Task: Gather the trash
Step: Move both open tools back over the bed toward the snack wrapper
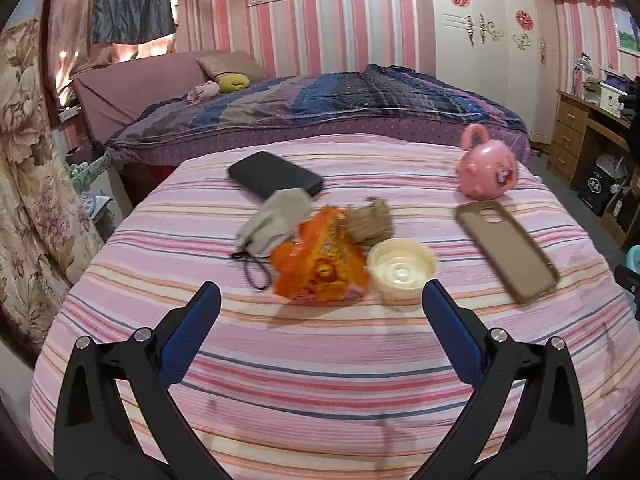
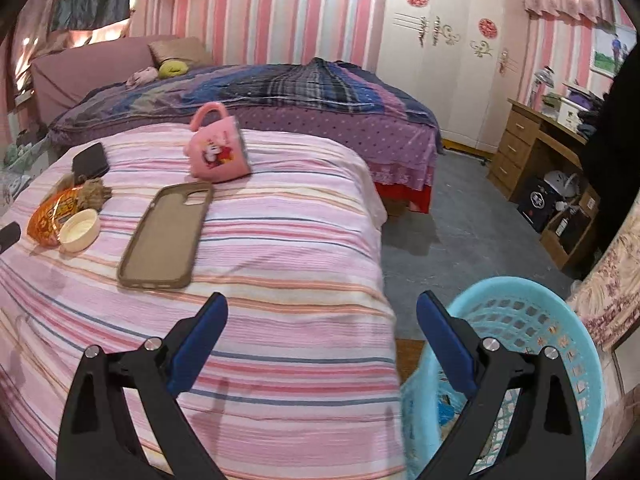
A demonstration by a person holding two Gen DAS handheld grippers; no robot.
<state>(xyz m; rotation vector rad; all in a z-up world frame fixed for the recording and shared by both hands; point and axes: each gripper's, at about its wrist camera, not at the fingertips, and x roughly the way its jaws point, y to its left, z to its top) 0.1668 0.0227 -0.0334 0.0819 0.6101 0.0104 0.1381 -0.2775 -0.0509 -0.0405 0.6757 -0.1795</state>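
An orange snack wrapper (image 1: 320, 262) lies on the striped bedspread (image 1: 320, 360), with a crumpled brown paper (image 1: 370, 222) behind it and a cream plastic lid (image 1: 402, 270) to its right. My left gripper (image 1: 320, 296) is open and empty, just short of the wrapper. In the right wrist view the wrapper (image 2: 50, 214), lid (image 2: 80, 230) and brown paper (image 2: 94, 194) sit far left. My right gripper (image 2: 322, 308) is open and empty over the bed's right edge, beside a blue basket (image 2: 532, 320) on the floor.
A grey glove (image 1: 276, 220), black phone (image 1: 276, 174), brown phone case (image 1: 506, 248) and pink mug (image 1: 486, 170) also lie on the bed. A second bed (image 1: 320, 100) stands behind. A wooden desk (image 2: 532, 148) stands at the right, across grey floor (image 2: 460, 232).
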